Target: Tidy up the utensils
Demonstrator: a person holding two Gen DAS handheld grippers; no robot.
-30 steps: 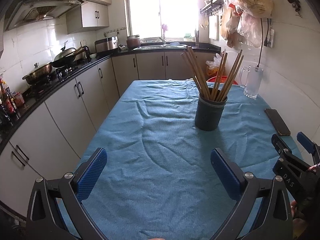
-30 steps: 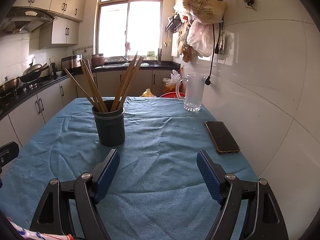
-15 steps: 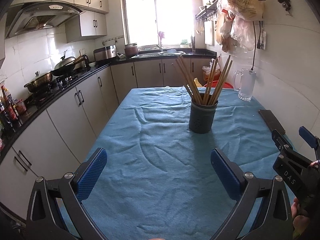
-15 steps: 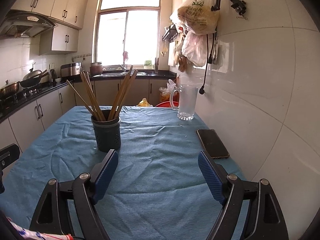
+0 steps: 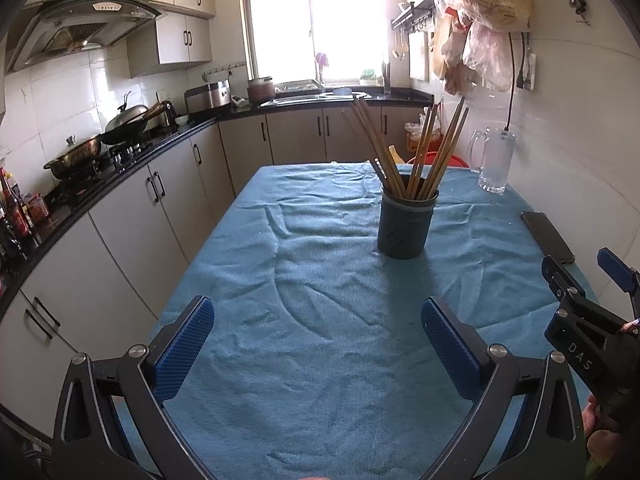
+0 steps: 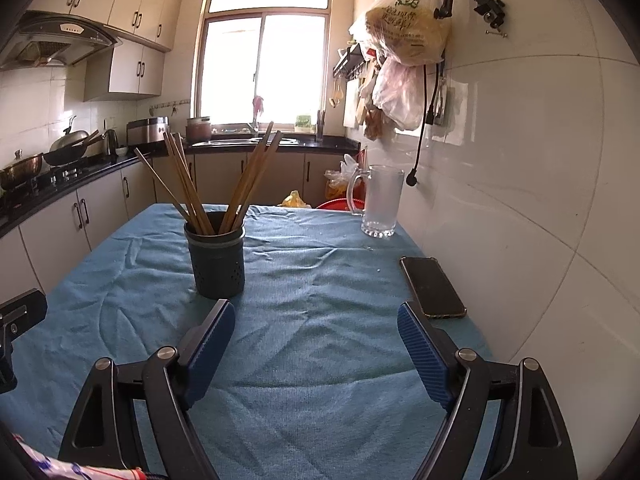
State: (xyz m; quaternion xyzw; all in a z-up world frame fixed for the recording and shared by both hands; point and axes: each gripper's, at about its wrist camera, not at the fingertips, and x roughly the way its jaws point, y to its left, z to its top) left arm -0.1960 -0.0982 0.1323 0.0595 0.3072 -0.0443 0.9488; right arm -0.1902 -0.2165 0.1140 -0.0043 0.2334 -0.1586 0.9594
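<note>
Chopsticks [image 5: 404, 148] stand bunched in a dark round holder [image 5: 406, 226] on the tabletop [image 5: 320, 320], their tips fanning out to both sides above the rim. The holder sits upright on a wrinkled blue cloth [image 6: 320, 340] that covers the tabletop. Toward the wall side, a dark phone [image 6: 432, 286] lies flat on the cloth, well apart from the holder, and a clear glass mug [image 6: 380, 200] stands near the far corner. The left claw [image 5: 318, 344] hangs above the near part of the cloth with its blue pads spread wide and nothing between them. The right claw [image 6: 316, 344] is likewise spread wide and holds nothing, with the holder just beyond its left finger and the phone just beyond its right finger. Kitchen cabinets [image 5: 160, 200] and a stove with pans [image 5: 100, 144] run along the left side.
</note>
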